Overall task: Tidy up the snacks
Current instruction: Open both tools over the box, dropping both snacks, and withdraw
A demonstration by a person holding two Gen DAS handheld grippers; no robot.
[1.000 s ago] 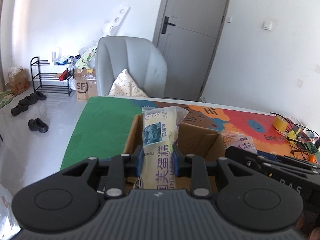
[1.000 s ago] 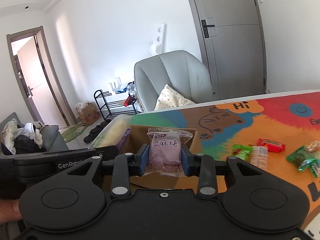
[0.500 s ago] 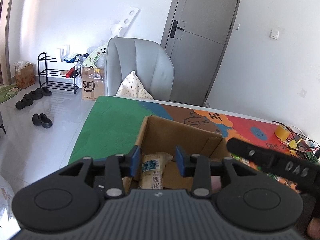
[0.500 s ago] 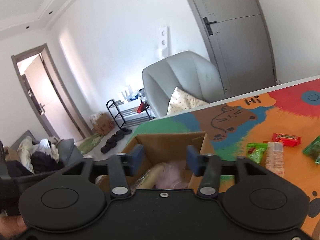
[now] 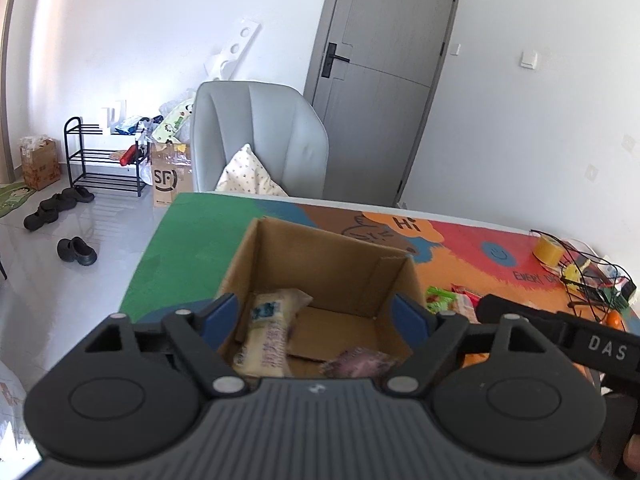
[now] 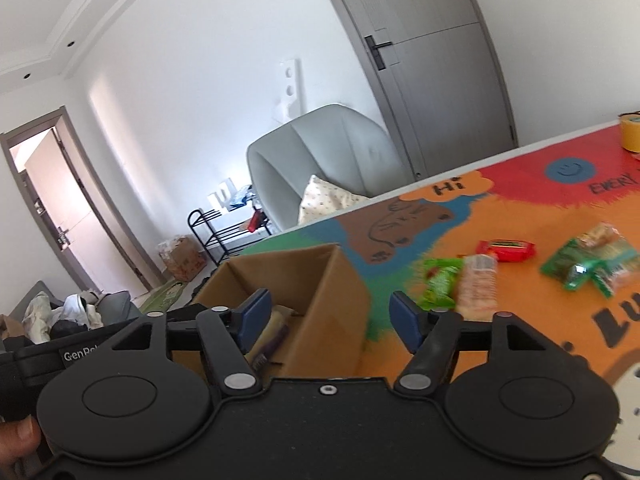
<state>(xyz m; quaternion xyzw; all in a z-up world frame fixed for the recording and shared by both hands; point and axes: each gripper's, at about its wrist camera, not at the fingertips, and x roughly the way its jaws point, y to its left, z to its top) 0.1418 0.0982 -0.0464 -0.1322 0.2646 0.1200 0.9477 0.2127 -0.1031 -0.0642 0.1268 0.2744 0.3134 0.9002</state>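
An open cardboard box (image 5: 352, 258) (image 6: 320, 276) stands on the colourful table mat. Inside it lie a pale yellow cake packet (image 5: 267, 334) (image 6: 269, 330) and a purple snack packet (image 5: 358, 362). My left gripper (image 5: 316, 316) hovers over the box, its jaws opening, nothing pressed between the blue pads. My right gripper (image 6: 328, 318) is over the box's right wall, jaws opening too and holding nothing. Loose snacks lie on the mat to the right: a green packet (image 6: 440, 282), a clear cracker pack (image 6: 478, 286), a red bar (image 6: 506, 249), green-wrapped ones (image 6: 592, 260).
A grey armchair with a cushion (image 5: 260, 144) stands beyond the table's far edge. A yellow tape roll (image 5: 549, 249) and a tangle of wires (image 5: 592, 280) sit at the table's right. A shoe rack (image 5: 104, 156), boxes and shoes are on the floor at left.
Both grippers were shut on snack packets over the box a second ago. They let go, both packets dropped into the box, and the jaws spread. The right gripper rolled and shifted right.
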